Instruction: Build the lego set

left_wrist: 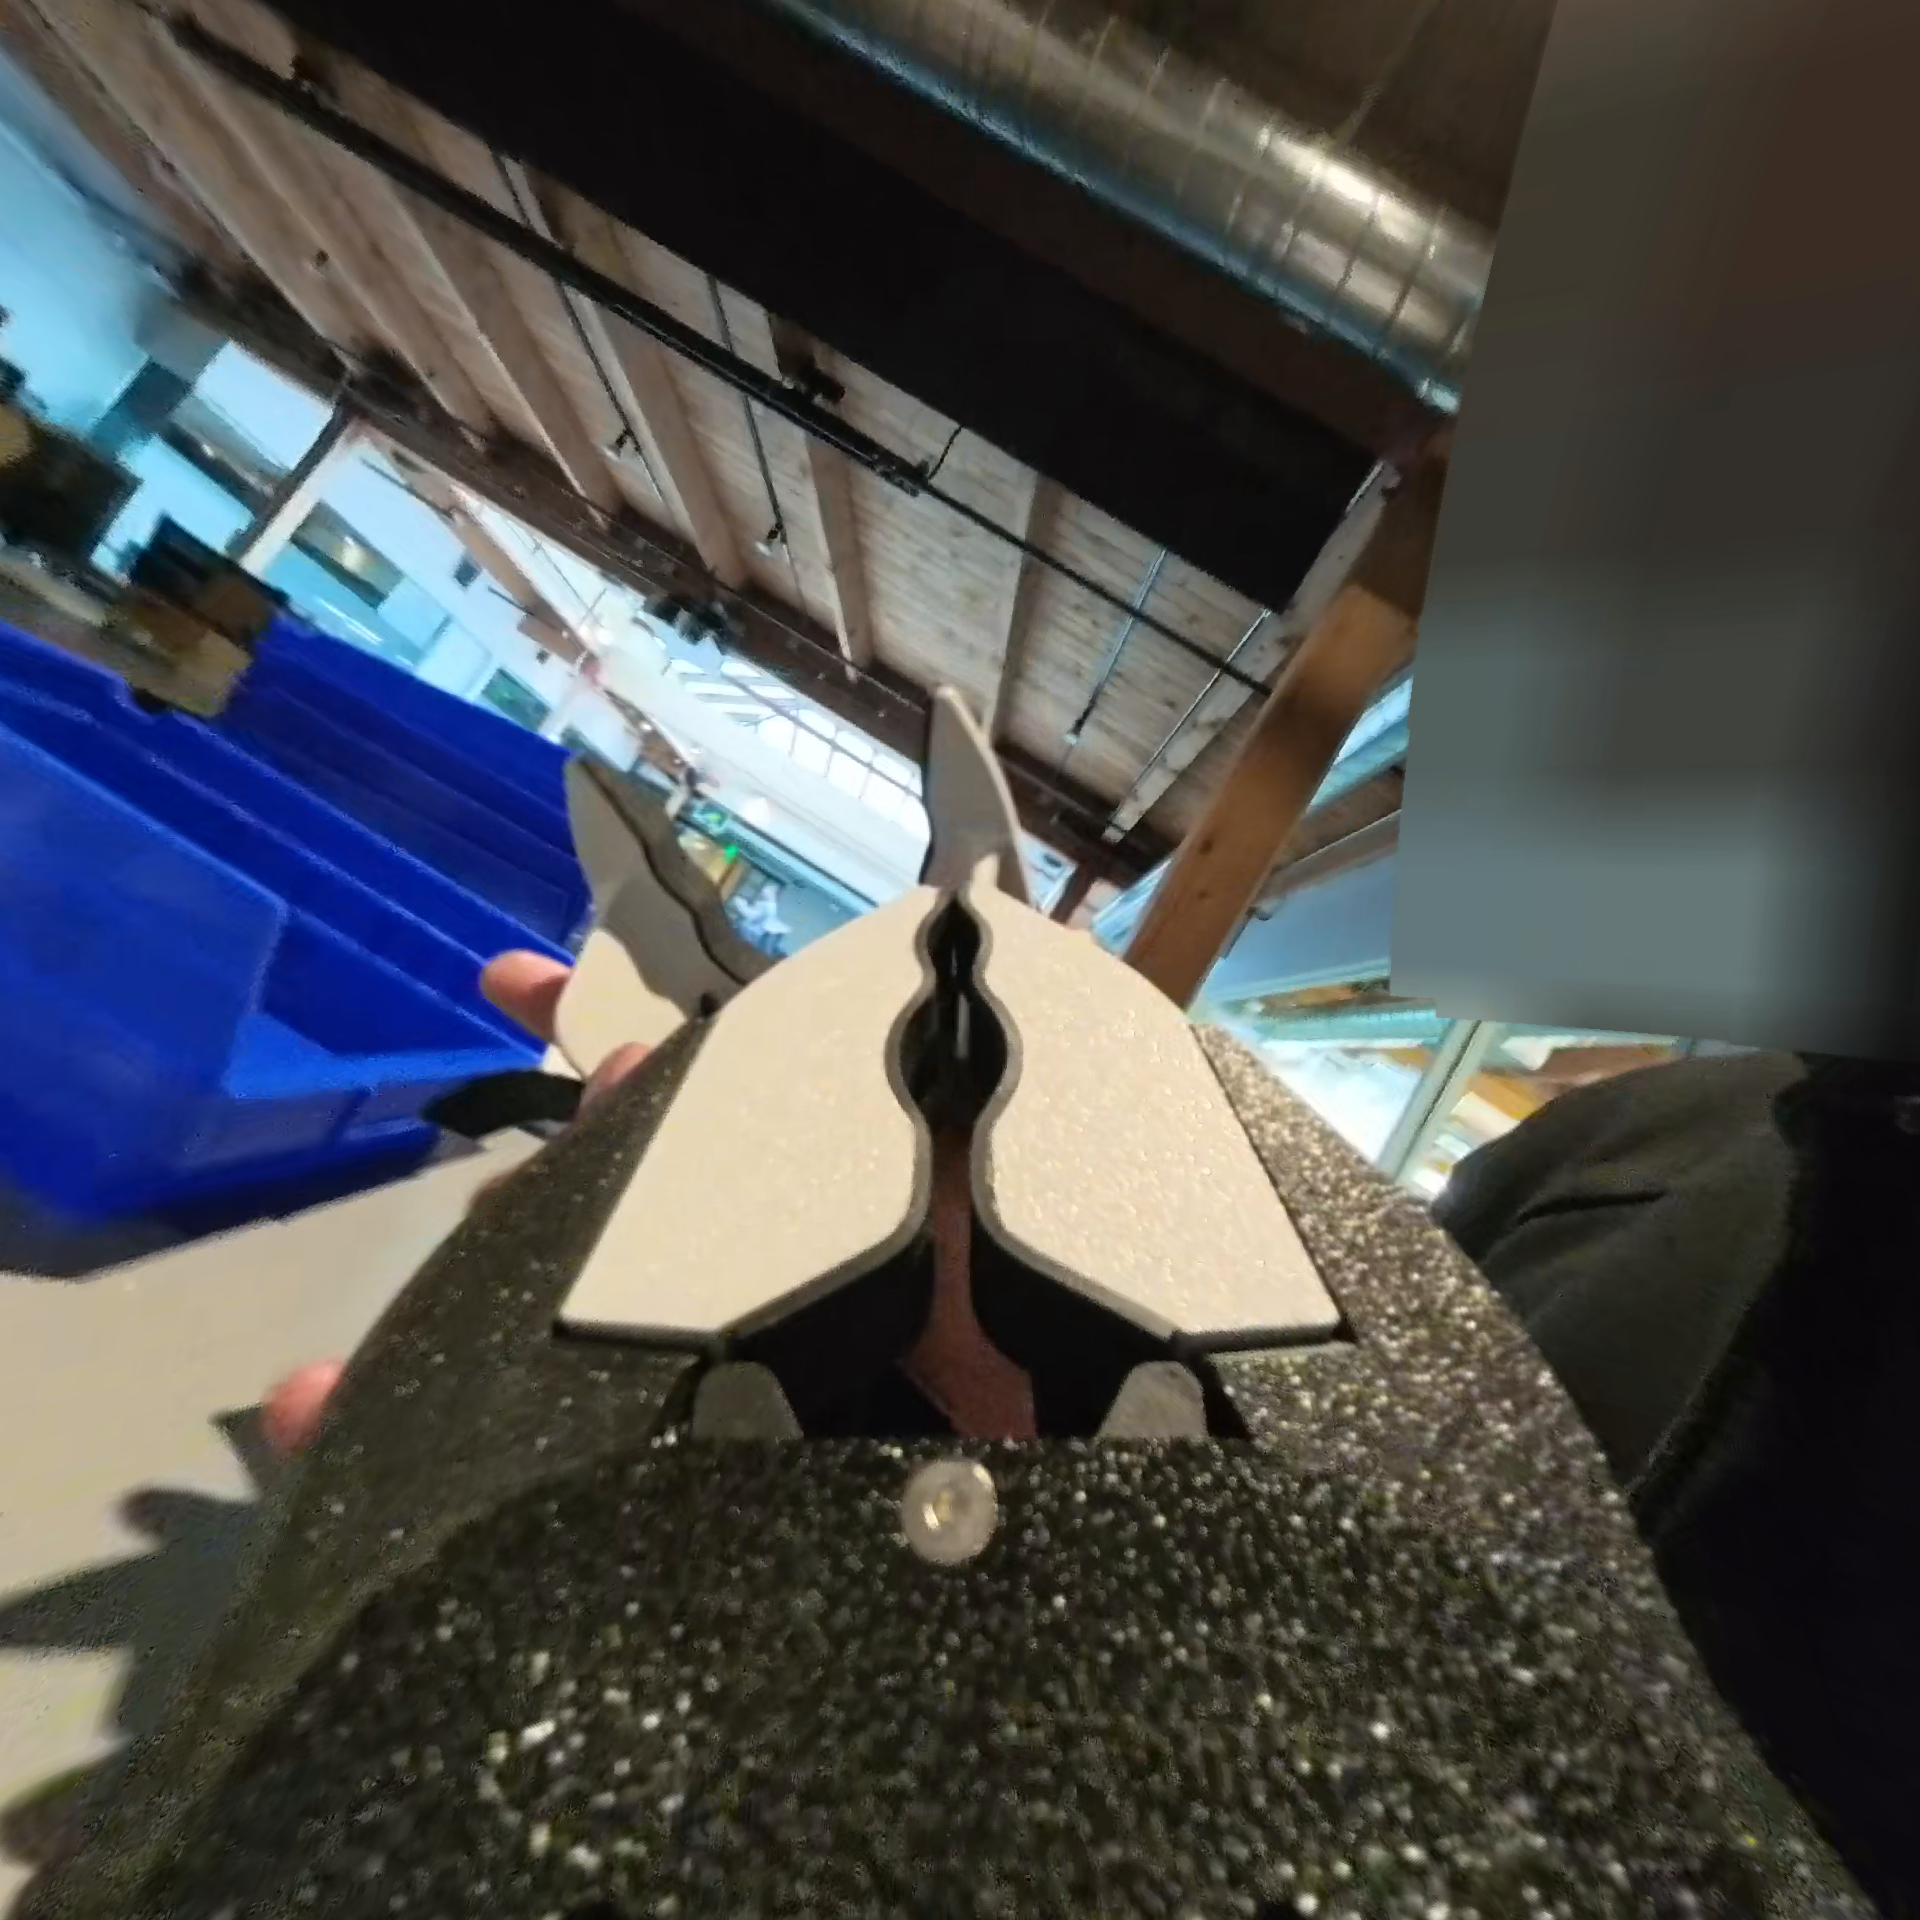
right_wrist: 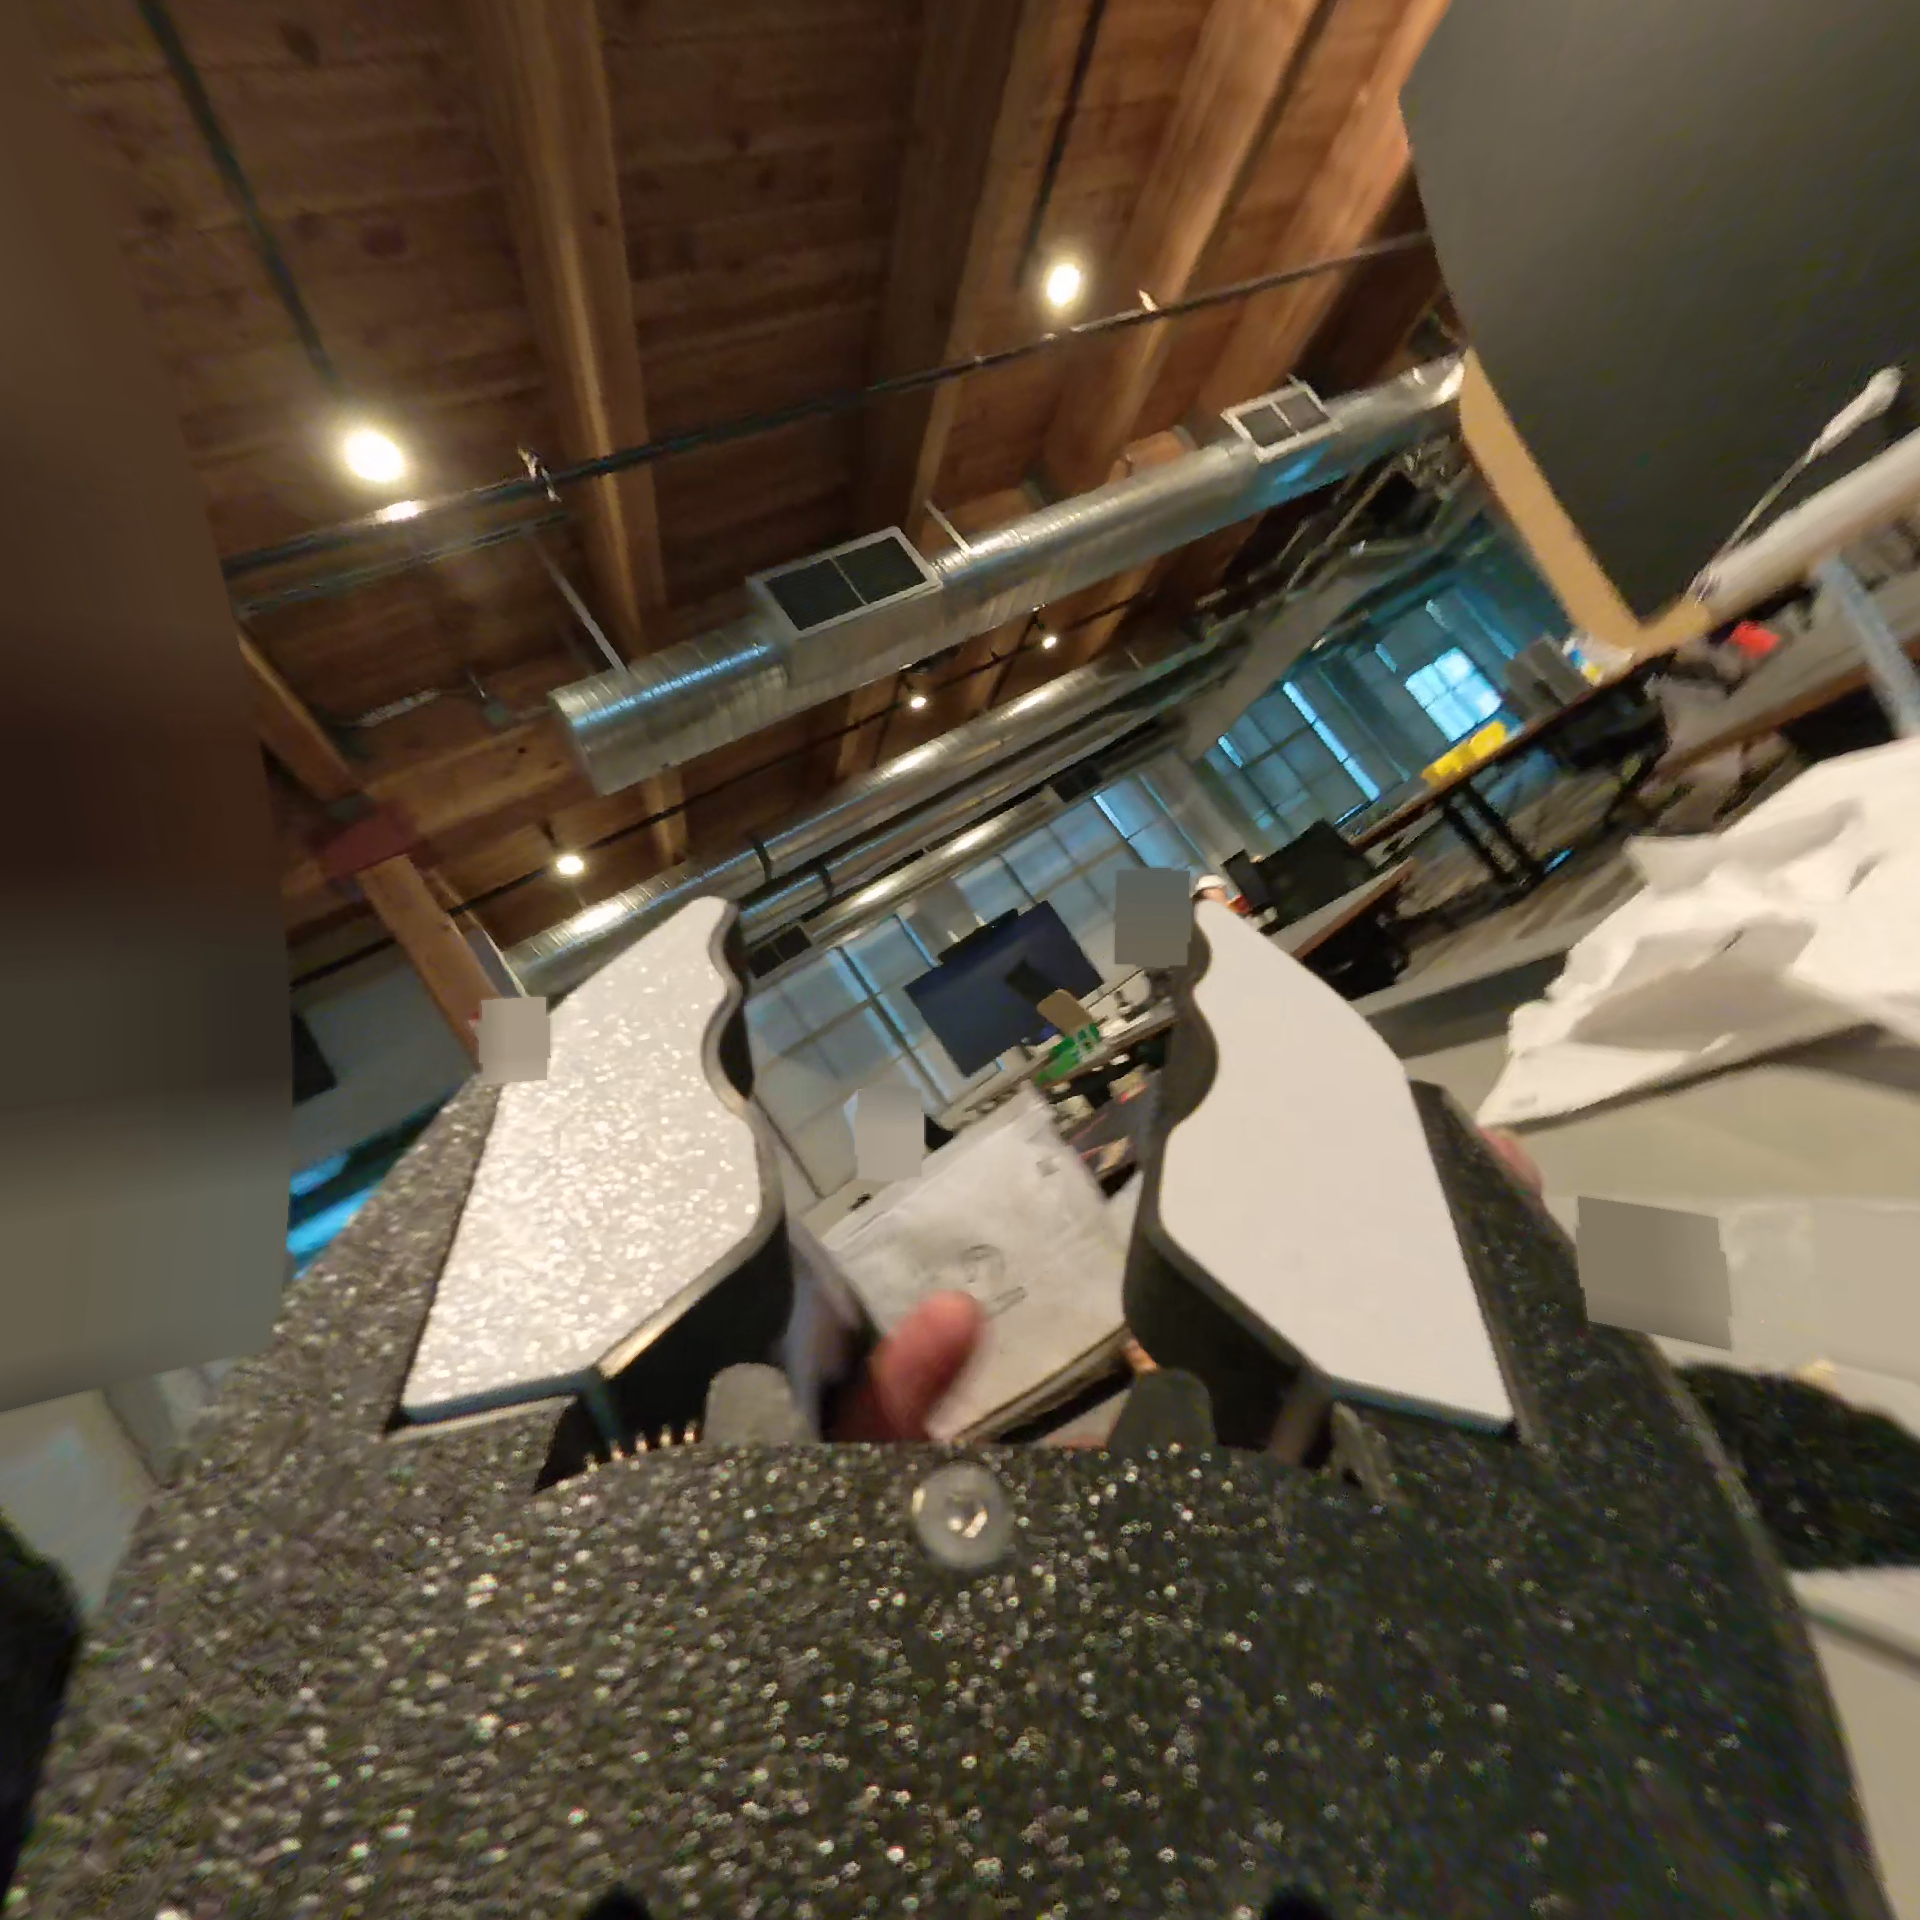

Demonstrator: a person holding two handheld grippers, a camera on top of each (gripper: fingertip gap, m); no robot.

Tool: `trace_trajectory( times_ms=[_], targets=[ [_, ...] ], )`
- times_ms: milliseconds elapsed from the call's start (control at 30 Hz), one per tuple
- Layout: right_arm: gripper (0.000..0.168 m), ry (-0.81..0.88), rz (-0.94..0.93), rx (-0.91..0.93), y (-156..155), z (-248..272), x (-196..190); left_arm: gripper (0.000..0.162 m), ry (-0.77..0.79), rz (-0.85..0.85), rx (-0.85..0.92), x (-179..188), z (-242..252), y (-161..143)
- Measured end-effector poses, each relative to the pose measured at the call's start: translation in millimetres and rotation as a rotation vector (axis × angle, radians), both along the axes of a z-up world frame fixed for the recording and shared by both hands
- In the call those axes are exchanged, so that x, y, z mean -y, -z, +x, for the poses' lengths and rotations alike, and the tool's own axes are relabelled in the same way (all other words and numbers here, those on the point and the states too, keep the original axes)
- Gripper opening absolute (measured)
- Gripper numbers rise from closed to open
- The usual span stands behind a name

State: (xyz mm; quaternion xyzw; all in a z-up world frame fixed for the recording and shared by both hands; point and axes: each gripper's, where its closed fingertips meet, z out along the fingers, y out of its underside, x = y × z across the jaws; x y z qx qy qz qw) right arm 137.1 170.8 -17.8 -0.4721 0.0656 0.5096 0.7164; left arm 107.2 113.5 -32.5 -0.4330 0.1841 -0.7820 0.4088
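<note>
Pointing both grippers up toward the wooden ceiling (right_wrist: 727, 208).
My left gripper (left_wrist: 961, 904) is clenched on nothing; my right gripper (right_wrist: 961, 935) gapes wide above a white packet (right_wrist: 987, 1236), blue bins (left_wrist: 208, 935) alongside.

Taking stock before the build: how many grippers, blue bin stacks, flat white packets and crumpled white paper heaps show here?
grippers: 2 (left gripper, right gripper)
blue bin stack: 1
flat white packet: 1
crumpled white paper heap: 1
total: 5
</note>
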Motion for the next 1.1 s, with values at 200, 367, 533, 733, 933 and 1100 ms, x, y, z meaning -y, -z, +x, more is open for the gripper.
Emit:
trace_trajectory(
  times_ms=[200,367,533,733,933,1100],
  targets=[
    [0.077,0.088,-0.008,0.317,14,17,-24,0.012,-0.376,0.352,-0.354,-69,-45,5],
    [0.067,0.05,0.025,0.581,11,17,-42,0.033,-0.47,0.667,-0.886,-145,-60,47],
    [0.057,0.064,0.082,0.79,11,22,-55,0.047,-0.167,1.071,-1.349,-160,-22,106],
    [0.051,0.012,0.099,0.839,36,31,-52,0.05,0.068,1.254,-1.4,-135,24,154],
    [0.044,-0.055,0.038,1.001,81,31,-43,0.046,0.018,1.232,-1.366,-138,43,157],
    [0.044,-0.094,-0.024,1.094,110,40,-41,0.044,0.05,1.268,-1.396,-135,52,167]
  ],
)
